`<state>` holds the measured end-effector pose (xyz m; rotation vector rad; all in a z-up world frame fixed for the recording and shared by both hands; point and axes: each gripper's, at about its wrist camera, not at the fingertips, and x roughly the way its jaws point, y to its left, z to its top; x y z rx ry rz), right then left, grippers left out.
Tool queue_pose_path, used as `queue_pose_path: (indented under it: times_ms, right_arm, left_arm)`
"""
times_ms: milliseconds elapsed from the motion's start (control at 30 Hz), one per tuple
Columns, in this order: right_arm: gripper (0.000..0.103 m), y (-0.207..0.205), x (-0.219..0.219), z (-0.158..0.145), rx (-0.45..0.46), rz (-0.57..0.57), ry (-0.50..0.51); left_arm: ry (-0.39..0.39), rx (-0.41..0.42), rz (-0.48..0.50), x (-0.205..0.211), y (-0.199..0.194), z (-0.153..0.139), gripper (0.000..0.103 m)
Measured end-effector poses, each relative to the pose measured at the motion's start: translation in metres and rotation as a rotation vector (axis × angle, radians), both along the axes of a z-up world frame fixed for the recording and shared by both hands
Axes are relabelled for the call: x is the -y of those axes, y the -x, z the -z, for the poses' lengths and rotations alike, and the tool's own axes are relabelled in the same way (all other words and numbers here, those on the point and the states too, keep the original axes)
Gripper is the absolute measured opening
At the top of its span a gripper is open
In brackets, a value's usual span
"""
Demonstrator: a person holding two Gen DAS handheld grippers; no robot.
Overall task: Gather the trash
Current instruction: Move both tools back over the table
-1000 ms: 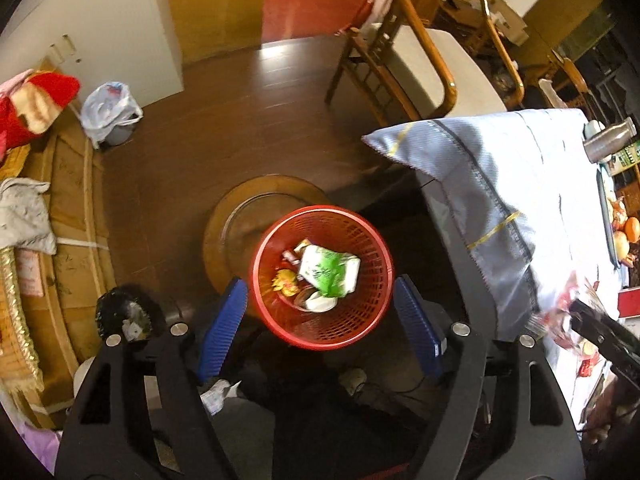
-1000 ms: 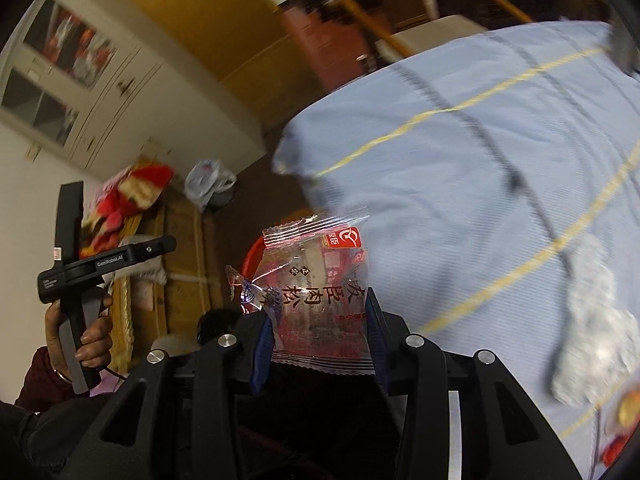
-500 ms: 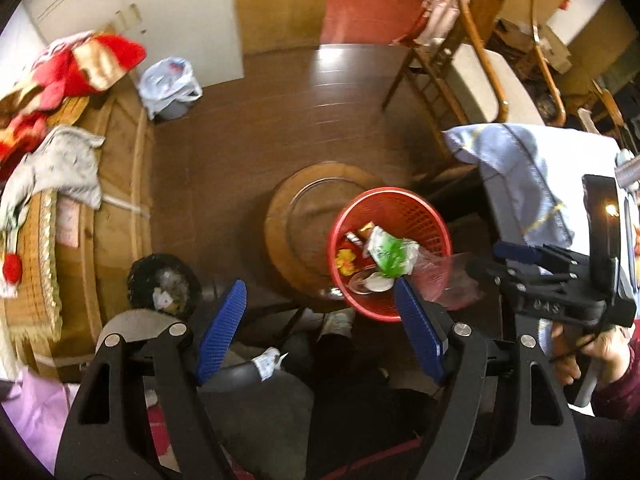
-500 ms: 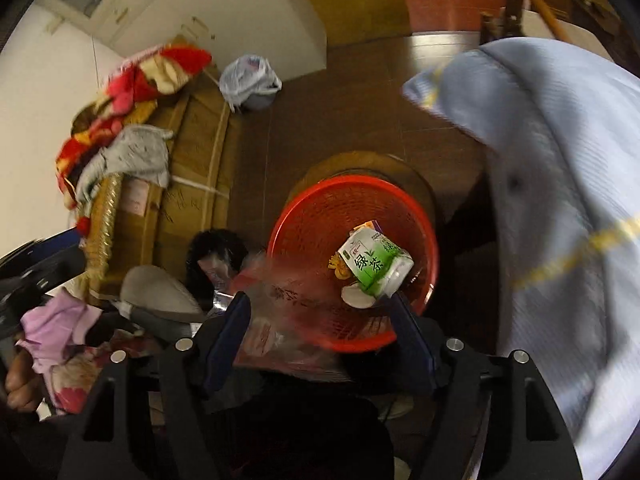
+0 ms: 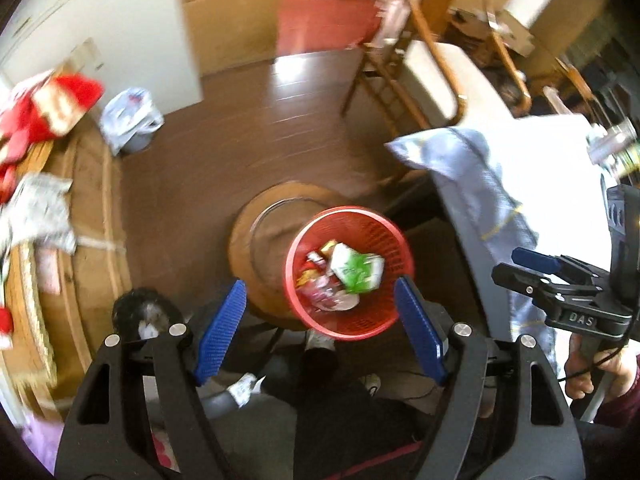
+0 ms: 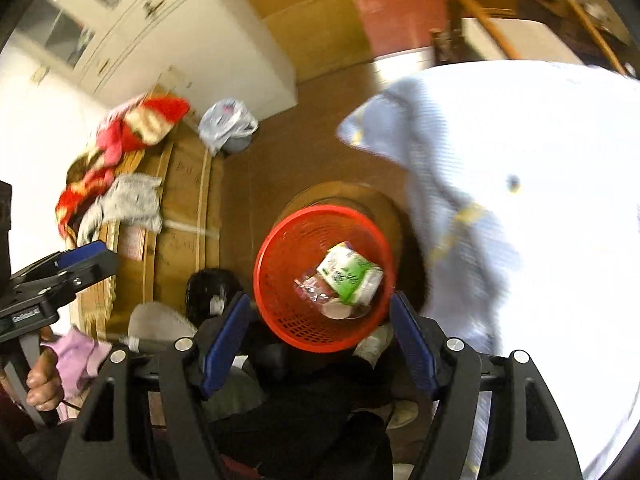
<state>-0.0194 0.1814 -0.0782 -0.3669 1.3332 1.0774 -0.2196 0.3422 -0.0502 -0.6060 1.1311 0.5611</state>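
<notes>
A red mesh trash basket (image 5: 386,320) stands on the brown floor below me; it also shows in the right wrist view (image 6: 280,292). Inside lie a green and white carton (image 5: 356,268) (image 6: 350,274), a clear snack wrapper with red print (image 5: 322,290) (image 6: 310,288) and other scraps. My left gripper (image 5: 320,330) is open and empty above the basket. My right gripper (image 6: 318,336) is open and empty above it too, and shows from the side in the left wrist view (image 5: 536,268).
A table with a pale blue cloth (image 5: 500,184) (image 6: 520,200) stands right of the basket. A round wooden stool (image 5: 264,220) sits behind it. A wooden chair (image 5: 420,68), a white bagged bin (image 5: 128,120) and a cluttered wooden chest (image 6: 180,200) lie around.
The right gripper carried the snack wrapper from above the table to the basket and opened; the wrapper now lies in the basket. The left gripper stayed open, shifting slightly.
</notes>
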Motion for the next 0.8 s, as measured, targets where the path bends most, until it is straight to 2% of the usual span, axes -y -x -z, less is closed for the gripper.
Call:
queue_pose_path:
  times_ms: [167, 267, 400, 567, 700, 800]
  right_arm:
    - [0.071, -0.020, 0.057, -0.024, 0.039, 0.150, -0.034]
    - [0.071, -0.028, 0.100, -0.038, 0.069, 0.259, -0.049]
    - [0.071, -0.036, 0.172, -0.054, 0.119, 0.449, -0.059]
    - [0.072, -0.029, 0.266, -0.065, 0.156, 0.721, -0.053]
    - [0.072, -0.003, 0.343, -0.068, 0.166, 0.973, -0.058]
    - [0.072, 0.020, 0.387, -0.065, 0.157, 1.134, -0.064]
  left_arm:
    - [-0.009, 0.031, 0.151, 0.024, -0.046, -0.010, 0.075]
    - [-0.007, 0.051, 0.273, 0.048, -0.082, -0.016, 0.075]
    - [-0.003, 0.072, 0.434, 0.084, -0.127, -0.021, 0.075]
    - [0.003, 0.095, 0.686, 0.152, -0.188, -0.024, 0.076]
    - [0.011, 0.103, 0.917, 0.224, -0.228, -0.025, 0.078]
    - [0.018, 0.103, 1.041, 0.268, -0.245, -0.022, 0.080]
